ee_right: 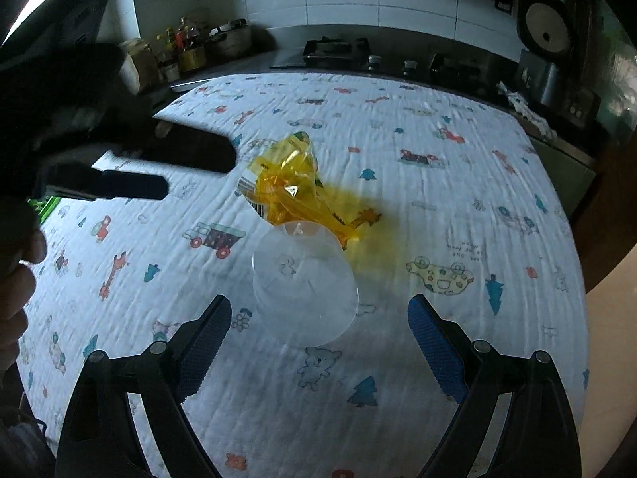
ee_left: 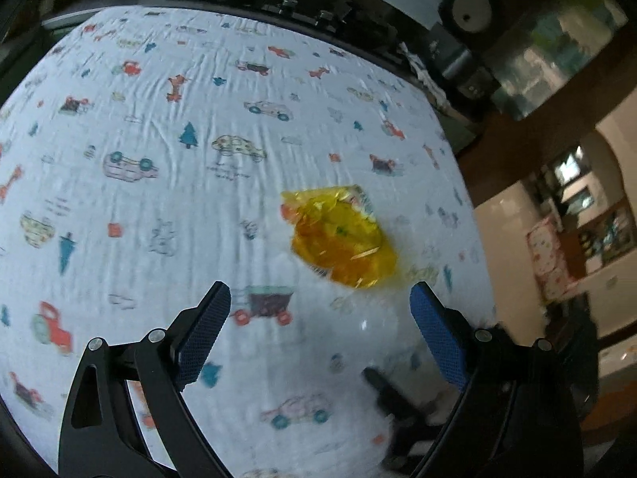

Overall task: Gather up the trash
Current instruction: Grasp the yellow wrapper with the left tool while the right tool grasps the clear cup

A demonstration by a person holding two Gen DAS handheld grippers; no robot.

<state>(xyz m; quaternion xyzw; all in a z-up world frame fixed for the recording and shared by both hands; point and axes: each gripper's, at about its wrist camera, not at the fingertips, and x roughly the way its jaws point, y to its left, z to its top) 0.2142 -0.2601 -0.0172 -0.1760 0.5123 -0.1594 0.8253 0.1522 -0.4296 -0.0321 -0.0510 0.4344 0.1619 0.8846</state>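
Observation:
A crumpled yellow plastic wrapper [ee_left: 340, 239] lies on the table covered with a white cloth printed with cars and trees [ee_left: 159, 199]. My left gripper [ee_left: 320, 298] is open just short of it, the wrapper ahead and a little right of centre. In the right wrist view the wrapper [ee_right: 286, 183] sits partly in the mouth of a clear plastic cup [ee_right: 304, 283] lying on its side. My right gripper [ee_right: 318, 310] is open, with the cup between and just ahead of its fingers. The left gripper [ee_right: 191, 167] shows at the left, open, its tips near the wrapper.
A dark counter with a stove [ee_right: 334, 51] runs behind the table. Jars and bottles [ee_right: 183, 47] stand at the back left, a rice cooker [ee_right: 545, 32] and kitchen items at the back right. The table's right edge [ee_left: 473, 207] drops off to the floor.

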